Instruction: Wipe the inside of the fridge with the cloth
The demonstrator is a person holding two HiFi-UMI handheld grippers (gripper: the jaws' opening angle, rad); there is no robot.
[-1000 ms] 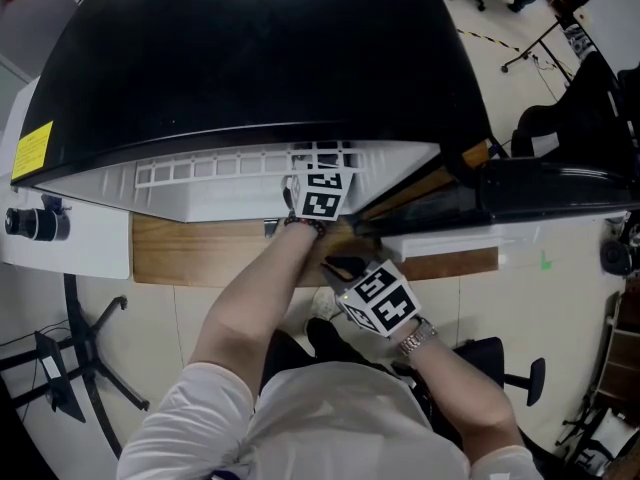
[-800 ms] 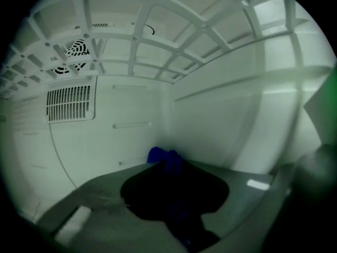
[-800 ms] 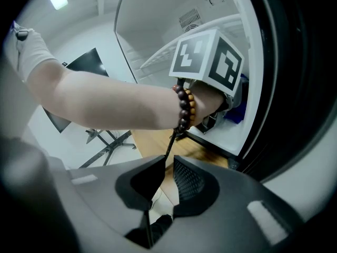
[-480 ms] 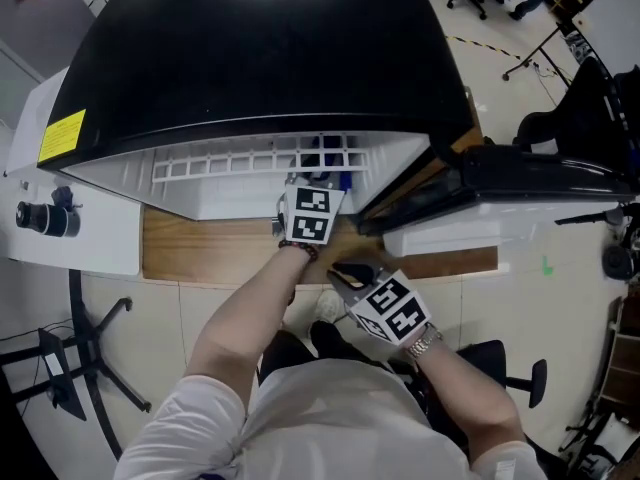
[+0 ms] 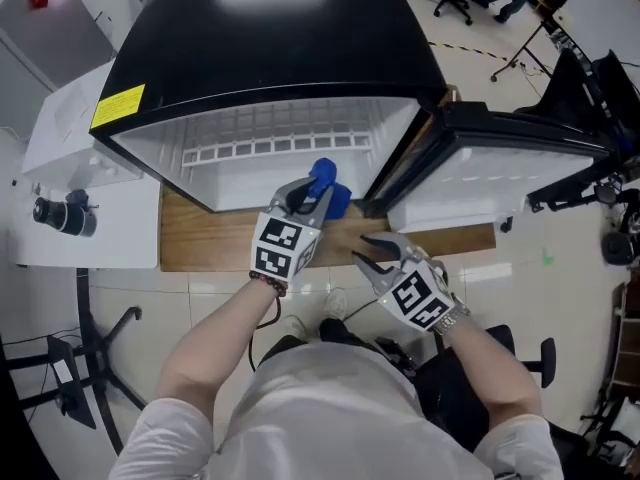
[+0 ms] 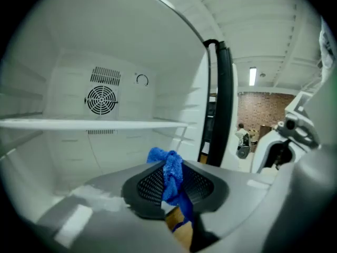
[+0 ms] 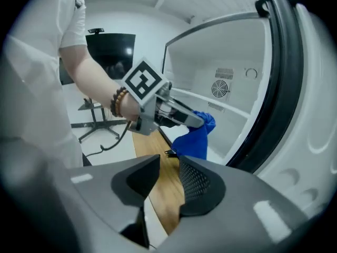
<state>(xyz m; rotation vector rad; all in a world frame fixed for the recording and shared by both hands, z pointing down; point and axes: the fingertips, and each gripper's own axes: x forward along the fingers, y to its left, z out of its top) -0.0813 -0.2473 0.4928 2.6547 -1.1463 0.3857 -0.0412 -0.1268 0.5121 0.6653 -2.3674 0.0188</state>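
While my left hand-held gripper [image 5: 308, 192] pinches the cloth [image 5: 322, 173] mid-frame, my right hand-held gripper [image 5: 365, 250] has just been opening its empty jaws.

The head view looks steeply down from above onto the open fridge [image 5: 270, 38]. The left gripper view, close behind its jaws, faces into it. The right gripper view faces the left claw [image 7: 202, 121] and cloth [image 7: 194, 140], shared with the head view
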